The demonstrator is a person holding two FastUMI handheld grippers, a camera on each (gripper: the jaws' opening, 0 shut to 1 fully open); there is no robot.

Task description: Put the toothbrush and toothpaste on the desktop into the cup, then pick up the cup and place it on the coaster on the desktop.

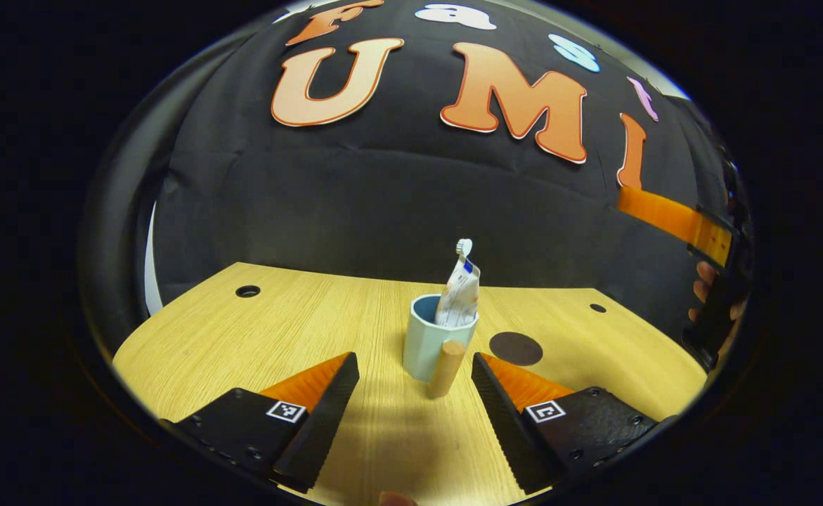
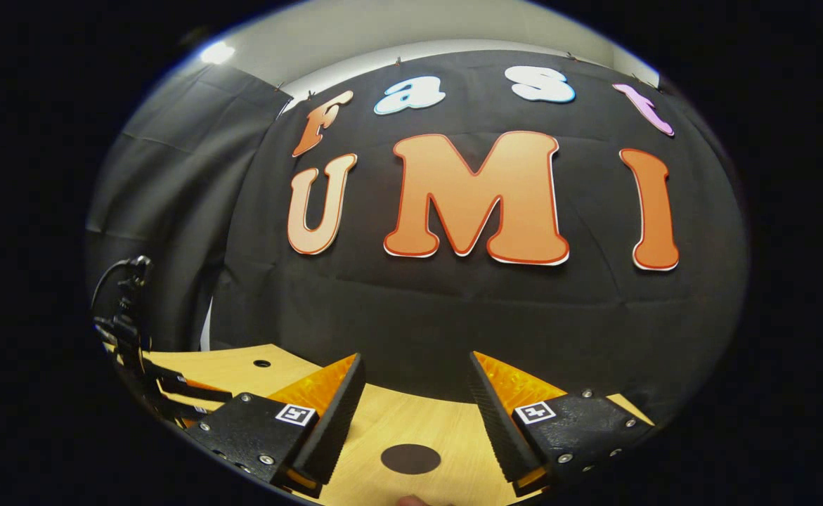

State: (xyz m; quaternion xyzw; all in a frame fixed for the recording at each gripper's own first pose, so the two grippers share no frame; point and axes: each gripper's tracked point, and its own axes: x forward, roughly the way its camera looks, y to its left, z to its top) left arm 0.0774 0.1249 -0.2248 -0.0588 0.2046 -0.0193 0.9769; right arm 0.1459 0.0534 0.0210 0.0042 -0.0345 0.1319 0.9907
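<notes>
In the left gripper view, the left gripper (image 1: 415,393) is low over the wooden desktop (image 1: 242,337) with its two fingers spread wide and nothing between them. Just beyond the fingertips stands the pale blue cup (image 1: 425,341), upright on the desktop, with its wooden handle (image 1: 446,367) turned toward the camera. The toothpaste (image 1: 459,299) tube and the toothbrush (image 1: 464,247) both stand inside the cup and lean to the right; the brush head shows above the tube. The dark round coaster (image 1: 516,348) lies flat, just right of the cup and apart from it. At the far right edge, a hand (image 1: 708,292) holds the other gripper.

In the right gripper view, the right gripper (image 2: 415,414) is also spread and holds nothing, with the coaster (image 2: 410,458) below, between its fingers.
</notes>
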